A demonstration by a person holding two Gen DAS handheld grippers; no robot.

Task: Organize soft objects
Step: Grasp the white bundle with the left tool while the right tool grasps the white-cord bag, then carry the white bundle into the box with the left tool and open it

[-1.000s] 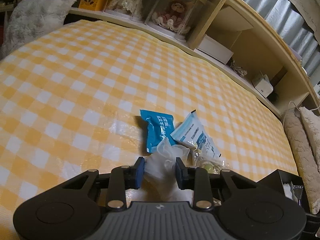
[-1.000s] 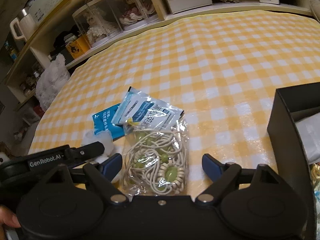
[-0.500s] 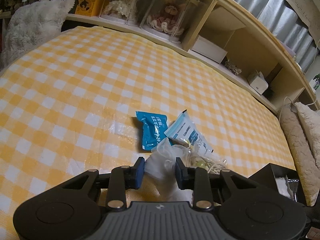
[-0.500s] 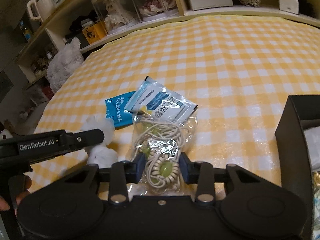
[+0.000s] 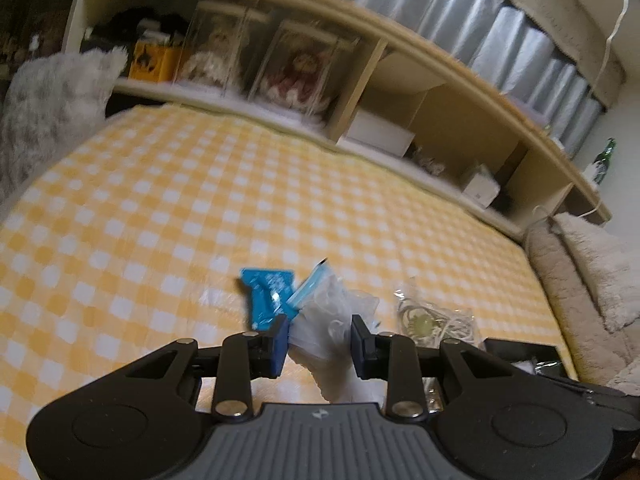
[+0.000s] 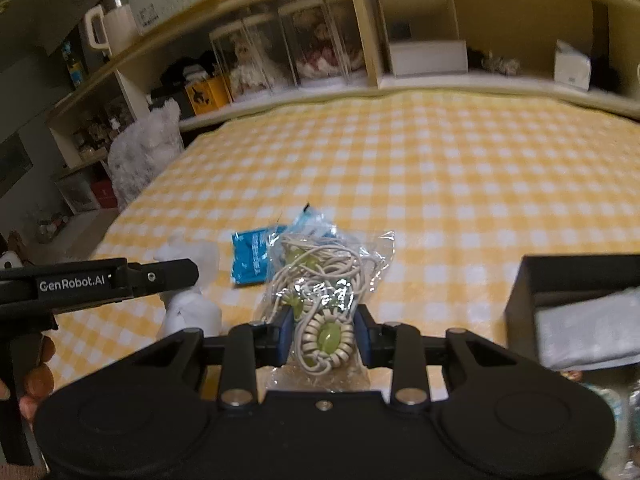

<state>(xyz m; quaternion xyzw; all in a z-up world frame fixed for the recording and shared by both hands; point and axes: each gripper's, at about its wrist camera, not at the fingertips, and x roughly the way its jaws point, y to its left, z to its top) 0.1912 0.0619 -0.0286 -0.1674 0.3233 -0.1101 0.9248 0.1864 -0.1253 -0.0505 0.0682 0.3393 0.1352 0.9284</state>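
On the yellow checked bedspread [image 5: 160, 216] lie a blue packet [image 5: 266, 296] and a pale blue-and-white pouch [image 5: 308, 286]. My left gripper [image 5: 320, 344] is shut on a crumpled white plastic bundle [image 5: 332, 320], held a little above the bed. From the right wrist that left gripper [image 6: 188, 276] shows at the left with the bundle [image 6: 192, 308] under it. My right gripper [image 6: 324, 336] has its jaws closing, and the pads press on a clear bag of cream cords and green beads [image 6: 320, 280]. The same bag [image 5: 432, 320] shows to the right in the left wrist view.
A black open box [image 6: 560, 276] holding a grey packet stands at the right, close to the right gripper. A wooden shelf [image 6: 400, 84] with doll cases and white boxes runs behind the bed. A fluffy white cushion [image 5: 52, 108] sits left, beige cushions [image 5: 580, 264] right.
The right gripper's jaws closed from wide apart onto the bag of cords and lifted it. The left gripper rose with the white bundle still in it.
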